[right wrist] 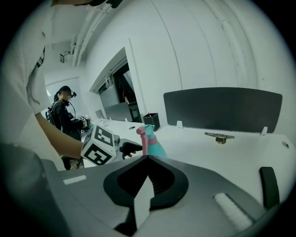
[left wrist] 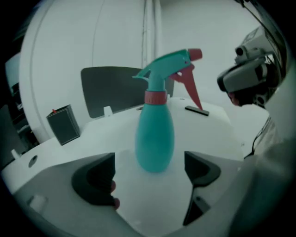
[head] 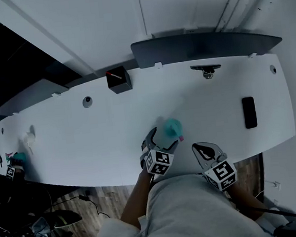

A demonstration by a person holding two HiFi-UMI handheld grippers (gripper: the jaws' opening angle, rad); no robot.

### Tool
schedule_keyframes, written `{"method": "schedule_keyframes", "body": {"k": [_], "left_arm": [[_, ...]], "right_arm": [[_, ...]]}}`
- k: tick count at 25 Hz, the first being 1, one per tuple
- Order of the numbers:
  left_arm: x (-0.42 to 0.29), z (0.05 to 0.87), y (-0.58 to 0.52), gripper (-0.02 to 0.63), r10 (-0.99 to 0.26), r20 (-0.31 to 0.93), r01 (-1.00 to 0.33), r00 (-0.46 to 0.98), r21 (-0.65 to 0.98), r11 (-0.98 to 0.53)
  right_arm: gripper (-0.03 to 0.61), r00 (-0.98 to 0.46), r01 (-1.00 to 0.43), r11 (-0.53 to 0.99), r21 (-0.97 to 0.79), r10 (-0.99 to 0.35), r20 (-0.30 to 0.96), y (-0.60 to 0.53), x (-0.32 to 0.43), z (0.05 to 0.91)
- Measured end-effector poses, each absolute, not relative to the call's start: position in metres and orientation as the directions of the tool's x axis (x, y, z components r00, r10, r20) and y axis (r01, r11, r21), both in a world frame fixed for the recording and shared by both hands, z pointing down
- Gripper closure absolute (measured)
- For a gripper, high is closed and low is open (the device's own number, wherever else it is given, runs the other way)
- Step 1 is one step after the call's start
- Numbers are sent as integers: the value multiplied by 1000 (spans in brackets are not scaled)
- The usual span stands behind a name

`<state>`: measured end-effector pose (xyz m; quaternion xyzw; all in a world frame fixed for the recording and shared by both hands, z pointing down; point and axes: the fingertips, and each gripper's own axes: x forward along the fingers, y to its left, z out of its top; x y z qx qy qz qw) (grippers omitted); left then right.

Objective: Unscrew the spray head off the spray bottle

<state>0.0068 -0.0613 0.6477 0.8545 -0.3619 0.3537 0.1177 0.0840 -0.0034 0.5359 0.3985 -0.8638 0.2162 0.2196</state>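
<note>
A teal spray bottle (left wrist: 155,139) stands upright on the white table (head: 87,142), near its front edge. Its teal spray head (left wrist: 169,69) has a red trigger (left wrist: 189,90) and sits on a red collar (left wrist: 156,97). My left gripper (left wrist: 148,175) is open, one jaw on each side of the bottle's base, and the pads do not touch it. In the head view the bottle (head: 171,128) rises just beyond the left gripper (head: 162,140). My right gripper (head: 206,151) is shut and empty, to the right of the bottle. The right gripper view shows the bottle (right wrist: 155,148) past my shut right gripper (right wrist: 147,178).
A black box (head: 118,80) stands at the table's back, beside a dark divider panel (head: 203,45). A metal clamp (head: 206,70) and a flat black object (head: 249,112) lie to the right. Another person (right wrist: 64,115) works at the far left end.
</note>
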Motion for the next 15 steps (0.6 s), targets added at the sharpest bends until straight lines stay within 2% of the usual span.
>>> {"method": "schedule_keyframes", "body": {"k": [4,9,10,11,15], "left_arm": [[31,668,-67,113,-424,714,-539,557,-77,-839],[46,680,-80,109,-413,718,-442,560,-163,-882],[47,682,-83,127,-428,717,-428,550,-197,-882],[48,682,-85,183,-441,714,-418,543,-226,-880],[49,681,-87,197,-467,716,-413,519,-268,-871]], "right_arm": [[577,-533,-830,520,-203,-630,564,-2,98,533],[577,-487,-865,457,-209,-662,570,2,111,531],[577,-482,-868,452,-207,-664,572,2,112,531],[577,-480,-869,449,-207,-665,573,2,113,530],[577,-491,-864,451,-223,-657,572,0,114,531]]}}
